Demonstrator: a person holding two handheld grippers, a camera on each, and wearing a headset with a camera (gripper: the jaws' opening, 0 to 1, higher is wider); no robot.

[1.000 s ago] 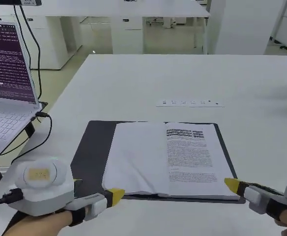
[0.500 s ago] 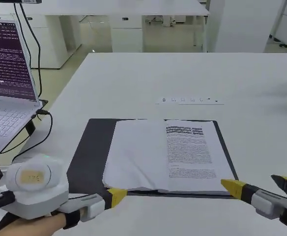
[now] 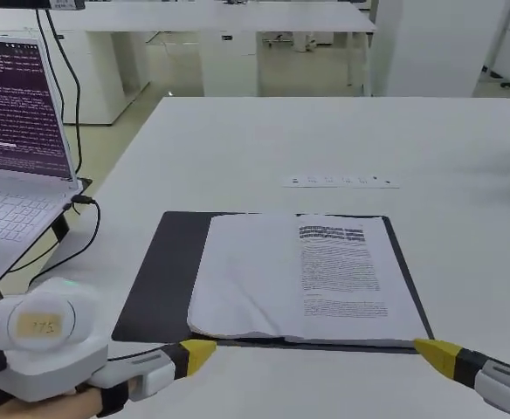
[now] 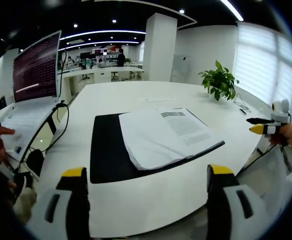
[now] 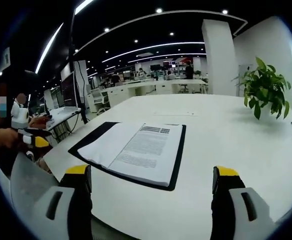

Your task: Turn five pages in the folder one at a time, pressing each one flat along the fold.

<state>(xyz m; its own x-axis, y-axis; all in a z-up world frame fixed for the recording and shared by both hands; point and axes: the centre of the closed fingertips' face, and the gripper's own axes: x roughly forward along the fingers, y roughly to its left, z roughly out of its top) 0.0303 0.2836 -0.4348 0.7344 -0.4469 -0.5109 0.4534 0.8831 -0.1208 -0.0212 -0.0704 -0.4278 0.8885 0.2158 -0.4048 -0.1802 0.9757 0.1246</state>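
Your black plastic folder [image 3: 155, 288] lies open and flat on the white workbench [image 3: 264, 140], close to the edge nearest you. A stack of white paper pages [image 3: 325, 279] rests on its right half and spreads across the middle, so a bare band of the black inner cover shows on the left. The right-hand page carries printed text with a bold block at the top. The left-hand page is blank and a little rumpled, swelling up near the fold towards its near end rather than lying flat.

Your left gripper [image 4: 147, 172], white with yellow-tipped jaws, is released: the jaws stand wide apart with nothing between them. In its own view the folder lies beyond them, apart from both tips. In the head view one yellow tip sits just off the folder's near-left part, over the table edge.

Your right gripper [image 5: 152, 171] is likewise released, jaws spread wide and empty, aimed at the folder from the near-right side and clear of it. In the head view its yellow tip lies just past the folder's near-right corner.

An open silver laptop [image 3: 10, 175] with a dark screen of text stands to your left, a black cable [image 3: 80, 236] trailing from it. Beyond the folder a thin pale strip with small dark marks [image 3: 341, 182] sits in the tabletop. A green potted plant [image 5: 266, 90] stands at the table's far right
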